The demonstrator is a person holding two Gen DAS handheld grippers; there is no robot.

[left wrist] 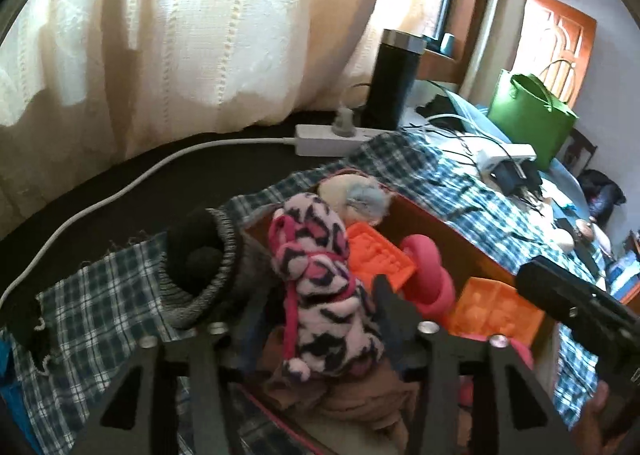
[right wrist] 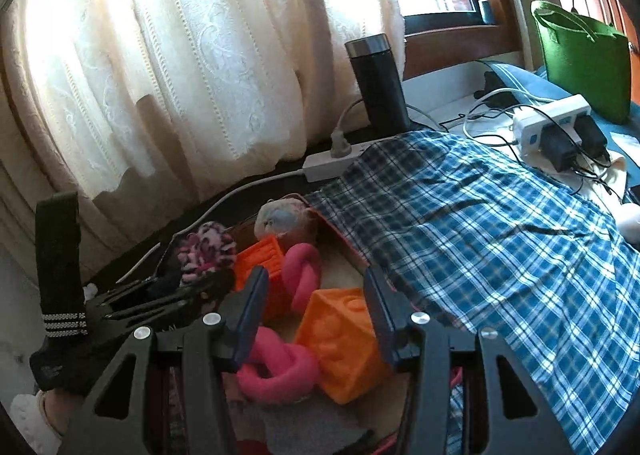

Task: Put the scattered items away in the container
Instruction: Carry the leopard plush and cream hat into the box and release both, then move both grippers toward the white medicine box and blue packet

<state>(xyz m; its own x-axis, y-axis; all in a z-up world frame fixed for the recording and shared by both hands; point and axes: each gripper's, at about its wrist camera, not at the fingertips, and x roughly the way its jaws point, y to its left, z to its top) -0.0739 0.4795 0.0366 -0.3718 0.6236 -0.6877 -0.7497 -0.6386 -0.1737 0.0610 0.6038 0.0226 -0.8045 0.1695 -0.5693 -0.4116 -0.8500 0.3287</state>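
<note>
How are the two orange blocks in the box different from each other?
The nearer orange block lies tilted on a corner with rounded raised shapes on its faces; the farther orange block shows a grid of small ridges. The nearer one sits between the right gripper fingers, which are open; the farther one lies behind the pink knotted toy. Both are orange moulded cubes inside the box.

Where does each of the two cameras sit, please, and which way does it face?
Left wrist: sits on the left gripper, looking forward and down at the pink spotted sock between its fingers, over the box; the right gripper shows at the right edge.
Right wrist: sits on the right gripper, looking into the same box at an orange block and pink knotted toy; the left gripper shows at left.
Shared: the box, black flask, green bag and curtain.
</note>
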